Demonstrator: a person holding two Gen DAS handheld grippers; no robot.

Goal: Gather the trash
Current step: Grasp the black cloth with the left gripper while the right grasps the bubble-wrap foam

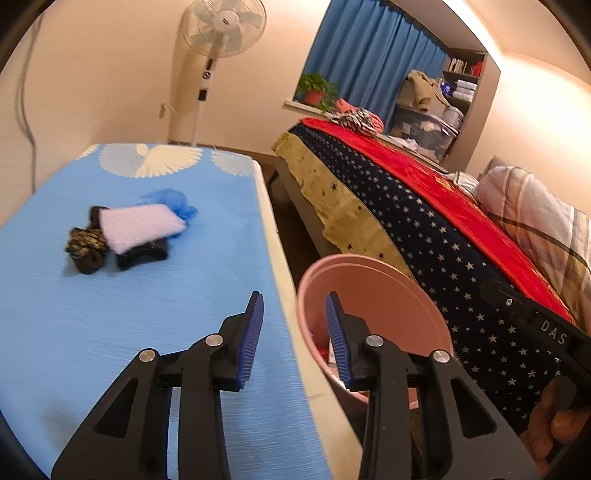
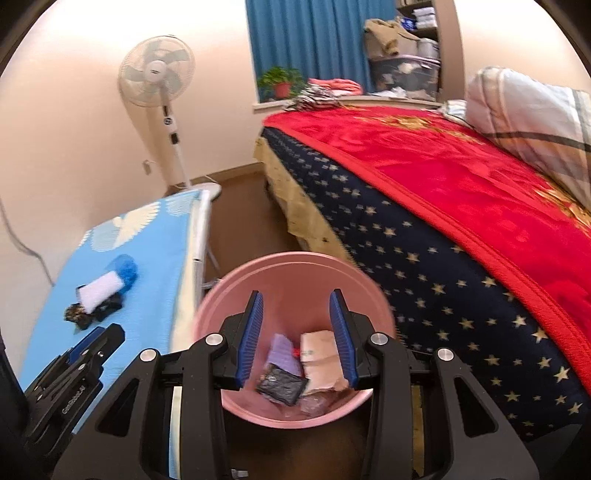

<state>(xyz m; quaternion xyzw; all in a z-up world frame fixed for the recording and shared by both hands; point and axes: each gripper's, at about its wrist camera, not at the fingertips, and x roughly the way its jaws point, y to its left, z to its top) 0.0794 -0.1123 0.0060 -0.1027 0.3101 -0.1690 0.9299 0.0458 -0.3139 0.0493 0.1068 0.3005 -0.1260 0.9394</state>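
A pink bin (image 2: 295,273) stands on the floor between the table and the bed; it also shows in the left wrist view (image 1: 373,284). Inside lie a black wrapper (image 2: 282,384), a purple piece (image 2: 282,354) and a beige packet (image 2: 319,354). My right gripper (image 2: 295,332) is open and empty above the bin. My left gripper (image 1: 295,332) is open and empty over the table's right edge. On the blue-clothed table (image 1: 110,332) lies a pile: a white pad (image 1: 140,225), a blue crumpled bag (image 1: 173,201), a dark patterned wad (image 1: 85,245) and a black piece (image 1: 144,254).
A bed with a red blanket (image 2: 443,173) and a starred cover (image 1: 461,258) runs along the right, close to the bin. A standing fan (image 1: 221,26) is at the far wall. The left gripper's body (image 2: 74,387) shows in the right wrist view.
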